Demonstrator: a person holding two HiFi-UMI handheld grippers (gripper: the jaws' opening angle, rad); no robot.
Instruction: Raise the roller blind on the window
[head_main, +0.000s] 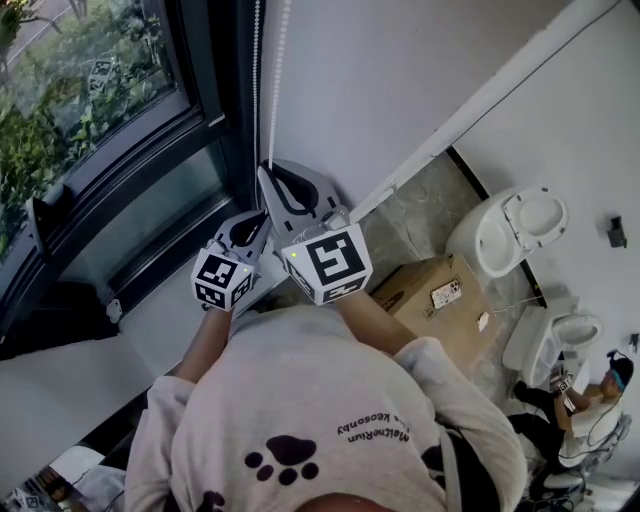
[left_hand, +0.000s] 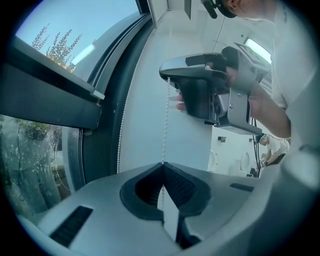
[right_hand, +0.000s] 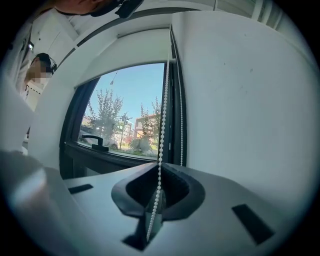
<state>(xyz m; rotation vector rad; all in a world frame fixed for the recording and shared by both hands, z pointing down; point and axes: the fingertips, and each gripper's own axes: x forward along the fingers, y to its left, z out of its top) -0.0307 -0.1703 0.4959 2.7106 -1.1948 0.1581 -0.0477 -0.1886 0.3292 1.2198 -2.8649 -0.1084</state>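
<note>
The blind's white bead chain (head_main: 279, 70) hangs in two strands down the dark window frame (head_main: 215, 120), next to the white wall. My right gripper (head_main: 268, 172) is the upper one, shut on one strand of the chain (right_hand: 162, 125), which runs down between its closed jaws (right_hand: 159, 167). Just below it my left gripper (head_main: 261, 214) is shut on the same strand (left_hand: 166, 120), which enters its jaws (left_hand: 163, 164). In the left gripper view the right gripper (left_hand: 168, 76) sits higher up the chain. The second strand (left_hand: 123, 125) hangs free to the left.
The window pane (head_main: 80, 90) looks out on trees, and a dark window handle (right_hand: 92, 140) sits on its lower frame. On the stone floor to the right are a cardboard box (head_main: 425, 290), a white toilet (head_main: 505, 230) and another person (head_main: 590, 400).
</note>
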